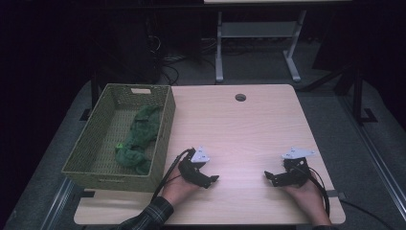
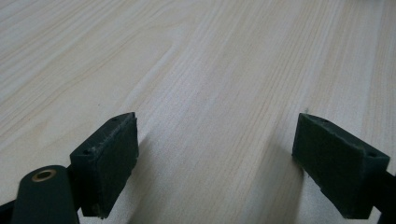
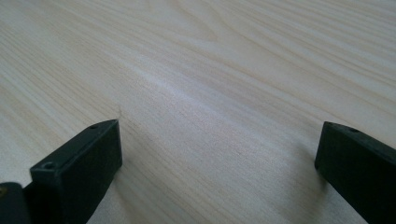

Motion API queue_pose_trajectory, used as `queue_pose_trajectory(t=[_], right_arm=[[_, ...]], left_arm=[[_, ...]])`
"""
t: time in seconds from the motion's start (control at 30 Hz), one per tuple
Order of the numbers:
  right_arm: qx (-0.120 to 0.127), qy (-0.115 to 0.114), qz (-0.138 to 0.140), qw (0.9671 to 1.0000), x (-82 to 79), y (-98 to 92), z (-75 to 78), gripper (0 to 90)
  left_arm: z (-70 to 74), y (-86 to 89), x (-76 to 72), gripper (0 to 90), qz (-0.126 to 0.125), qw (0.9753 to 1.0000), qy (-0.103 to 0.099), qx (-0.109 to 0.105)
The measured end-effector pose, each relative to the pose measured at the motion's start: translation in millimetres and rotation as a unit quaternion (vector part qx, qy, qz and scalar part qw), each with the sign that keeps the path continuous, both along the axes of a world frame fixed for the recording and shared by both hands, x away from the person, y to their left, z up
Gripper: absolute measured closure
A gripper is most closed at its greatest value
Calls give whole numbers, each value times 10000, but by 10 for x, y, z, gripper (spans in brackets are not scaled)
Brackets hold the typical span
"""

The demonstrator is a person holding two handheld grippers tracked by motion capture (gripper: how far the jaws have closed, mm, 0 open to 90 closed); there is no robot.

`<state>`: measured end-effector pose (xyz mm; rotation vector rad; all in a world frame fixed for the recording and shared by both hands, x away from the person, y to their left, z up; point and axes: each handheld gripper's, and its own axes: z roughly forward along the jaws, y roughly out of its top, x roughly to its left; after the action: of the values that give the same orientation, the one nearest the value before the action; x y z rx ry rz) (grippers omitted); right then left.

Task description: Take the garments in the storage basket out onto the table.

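Both sets of tongs idle w/ jaws apart, nothing held: left gripper (image 1: 214, 179) and right gripper (image 1: 268, 176) low on near table (image 1: 249, 124). Green cloth (image 1: 136, 139) already lies in basket (image 1: 163, 139) at left. Job looks about done.

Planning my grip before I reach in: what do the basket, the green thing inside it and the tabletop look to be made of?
Basket: olive-green woven mesh, probably plastic or wicker; the walls show a regular open weave and a handle slot.
Green cloth: soft fabric, crumpled in loose folds, matte.
Table: pale wood or wood-look laminate; fine straight grain, smooth with a slight sheen in both gripper views.
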<state>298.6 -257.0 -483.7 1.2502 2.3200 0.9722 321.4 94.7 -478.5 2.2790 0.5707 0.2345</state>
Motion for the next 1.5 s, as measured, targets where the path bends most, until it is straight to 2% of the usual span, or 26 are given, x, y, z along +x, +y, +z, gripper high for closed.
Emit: queue_pose_trajectory(t=[0.3,0.37,0.43,0.47,0.7,0.8,0.97,1.0,1.23,1.33,1.5], right_arm=[[-10,11,5,10000,4,1,0,2],[-9,8,8,10000,4,0,0,3],[-8,10,6,10000,4,0,0,3],[-7,11,5,10000,4,0,0,2],[-6,19,34,10000,10,-1,1,2],[-3,16,50,10000,14,-2,1,1],[-4,33,-10,10000,2,3,2,2],[-5,31,-15,10000,2,3,2,2],[4,23,-23,10000,1,5,0,2],[4,24,-23,10000,1,5,0,2],[-2,21,-31,10000,0,5,1,2]], left_arm=[[-1,-34,45,134,-31,10000,-11,-8],[14,-42,55,134,-57,10000,8,44],[12,-27,55,134,-75,10000,3,17],[4,-24,50,134,-39,9999,64,-76],[110,69,51,133,19,9999,-26,-103],[149,134,46,133,131,9997,8,-186],[236,210,59,133,219,9996,-10,-167],[249,215,59,133,277,9993,-2,-245],[304,255,46,133,254,9995,5,-200],[339,270,51,134,301,9990,10,-328],[365,259,58,134,292,9992,7,-290]])
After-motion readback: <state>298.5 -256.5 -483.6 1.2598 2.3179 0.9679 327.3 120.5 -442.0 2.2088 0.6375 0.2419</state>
